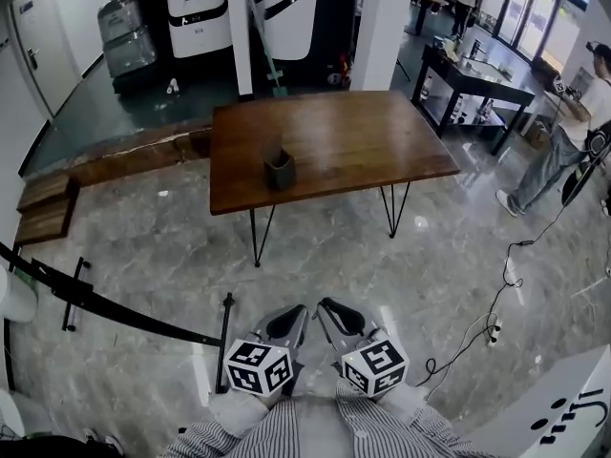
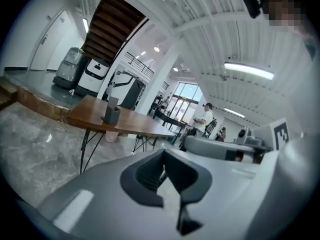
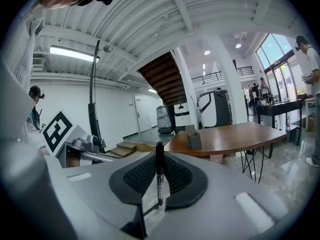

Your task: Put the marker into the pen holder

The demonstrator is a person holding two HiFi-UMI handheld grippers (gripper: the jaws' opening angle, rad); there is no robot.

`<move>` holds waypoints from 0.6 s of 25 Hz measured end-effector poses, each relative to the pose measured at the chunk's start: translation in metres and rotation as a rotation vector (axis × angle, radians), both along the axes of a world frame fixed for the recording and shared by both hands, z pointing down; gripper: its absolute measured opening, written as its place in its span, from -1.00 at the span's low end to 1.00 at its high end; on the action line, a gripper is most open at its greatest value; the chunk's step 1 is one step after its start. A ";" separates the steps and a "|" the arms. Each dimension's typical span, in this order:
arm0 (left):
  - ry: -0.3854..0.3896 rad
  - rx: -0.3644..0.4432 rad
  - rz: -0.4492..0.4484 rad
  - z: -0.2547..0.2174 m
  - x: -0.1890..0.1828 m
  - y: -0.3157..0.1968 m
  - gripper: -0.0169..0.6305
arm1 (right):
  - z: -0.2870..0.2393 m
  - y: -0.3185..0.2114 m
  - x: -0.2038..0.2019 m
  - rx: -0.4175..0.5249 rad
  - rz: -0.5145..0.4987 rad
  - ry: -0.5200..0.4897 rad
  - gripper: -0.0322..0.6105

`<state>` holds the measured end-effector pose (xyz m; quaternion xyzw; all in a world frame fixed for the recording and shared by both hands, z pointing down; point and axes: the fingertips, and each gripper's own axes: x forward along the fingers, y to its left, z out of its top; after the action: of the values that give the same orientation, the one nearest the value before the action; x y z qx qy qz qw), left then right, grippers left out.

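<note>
A dark grey pen holder (image 1: 279, 170) stands near the front edge of the brown wooden table (image 1: 334, 136), far ahead of both grippers. It also shows in the left gripper view, pen holder (image 2: 112, 114), and in the right gripper view, pen holder (image 3: 194, 140). My right gripper (image 3: 159, 160) is shut on a black marker (image 3: 159, 176) that stands upright between its pads. My left gripper (image 2: 164, 160) is shut with nothing in it. In the head view the left gripper (image 1: 298, 313) and the right gripper (image 1: 326, 307) are side by side, close to my body, over the marble floor.
Thin black legs (image 1: 256, 237) carry the table. A person (image 1: 573, 132) stands at the right by a black table (image 1: 473, 79). Cables and a power strip (image 1: 482, 332) lie on the floor to the right. A black pole (image 1: 226, 342) is at the left, wooden steps (image 1: 48, 208) further left.
</note>
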<state>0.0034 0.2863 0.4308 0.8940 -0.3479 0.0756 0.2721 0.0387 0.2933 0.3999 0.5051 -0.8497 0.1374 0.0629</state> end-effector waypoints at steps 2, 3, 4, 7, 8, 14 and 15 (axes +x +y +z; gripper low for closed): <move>-0.003 0.005 0.006 0.004 0.006 -0.031 -0.92 | 0.004 -0.029 0.008 0.001 0.011 -0.008 -0.77; -0.005 0.008 0.008 0.005 0.008 -0.048 -0.92 | 0.004 -0.047 0.011 0.002 0.019 -0.016 -0.77; -0.009 0.011 0.009 0.004 0.008 -0.066 -0.92 | 0.003 -0.065 0.014 0.005 0.027 -0.023 -0.77; -0.013 0.023 0.000 -0.004 0.003 -0.125 -0.92 | -0.007 -0.123 0.015 0.023 0.036 -0.027 -0.77; -0.013 0.030 -0.003 -0.008 0.001 -0.146 -0.92 | -0.010 -0.144 0.013 0.029 0.035 -0.025 -0.77; -0.023 0.065 0.008 -0.020 0.001 -0.246 -0.92 | -0.019 -0.252 0.010 0.043 0.038 -0.019 -0.77; -0.023 0.063 0.008 -0.019 -0.002 -0.258 -0.92 | -0.019 -0.265 0.007 0.044 0.039 -0.018 -0.77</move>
<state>0.0013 0.0285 0.4115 0.9026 -0.3495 0.0759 0.2397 0.0462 0.0285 0.3805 0.5218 -0.8429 0.1246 0.0413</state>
